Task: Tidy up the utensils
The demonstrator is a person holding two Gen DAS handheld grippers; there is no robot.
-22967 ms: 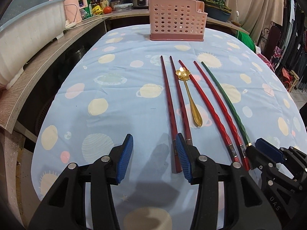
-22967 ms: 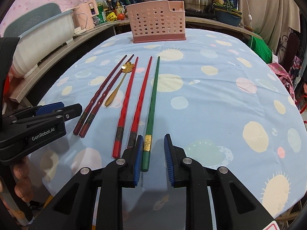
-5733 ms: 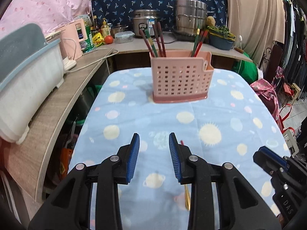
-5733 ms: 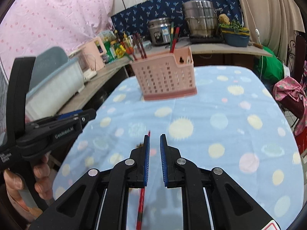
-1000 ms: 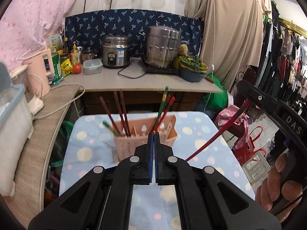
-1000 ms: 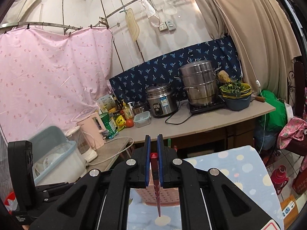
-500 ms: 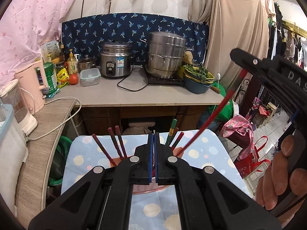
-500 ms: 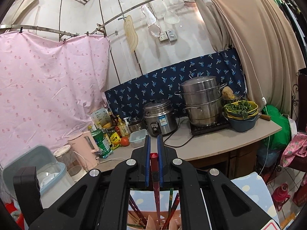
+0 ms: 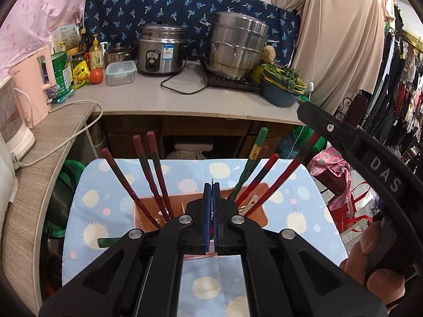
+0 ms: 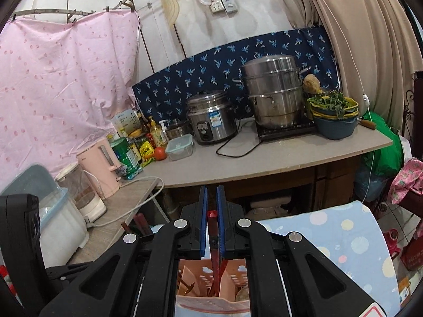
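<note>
My left gripper [image 9: 211, 218] points forward and slightly down, its blue pads [image 9: 208, 219] pressed nearly flat together, only a thin sliver showing between them (whether anything sits in that sliver, I cannot tell). My right gripper [image 10: 212, 222] is raised to the right of the left fingers, its jaws pinched on a red chopstick [image 10: 214, 240] that runs down from between the pads. My right hand [image 9: 375, 264] wraps the handle, fingertips curled around it, low and to the right.
</note>
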